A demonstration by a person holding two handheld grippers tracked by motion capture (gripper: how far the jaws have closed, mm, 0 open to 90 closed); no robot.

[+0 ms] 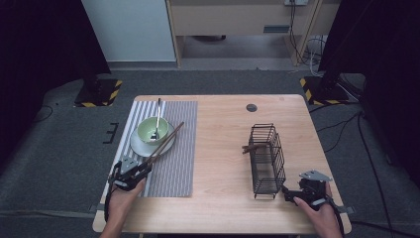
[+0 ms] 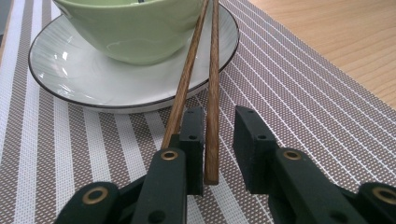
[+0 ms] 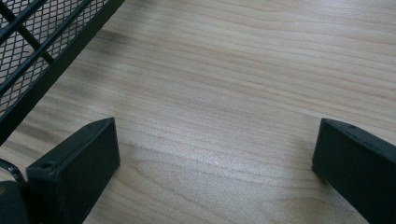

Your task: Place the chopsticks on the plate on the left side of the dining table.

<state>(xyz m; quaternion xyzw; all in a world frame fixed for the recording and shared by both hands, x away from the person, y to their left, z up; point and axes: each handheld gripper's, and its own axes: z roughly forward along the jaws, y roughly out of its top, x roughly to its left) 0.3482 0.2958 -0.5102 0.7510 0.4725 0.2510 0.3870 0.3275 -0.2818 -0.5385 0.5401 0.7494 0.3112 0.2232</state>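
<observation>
On the left, the green bowl sits on its plate, a spoon inside. Two chopsticks lean on the plate's rim, slanting toward the left gripper, jaws slack, one stick between. The wire basket holds a stick-like piece. The right gripper gapes wide over bare table.

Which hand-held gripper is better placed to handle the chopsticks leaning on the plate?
Left. The left hand-held gripper sits at the chopsticks' near ends, one stick between its jaws with a gap showing. The right hand-held gripper rests open across the table, beside the wire basket.
</observation>
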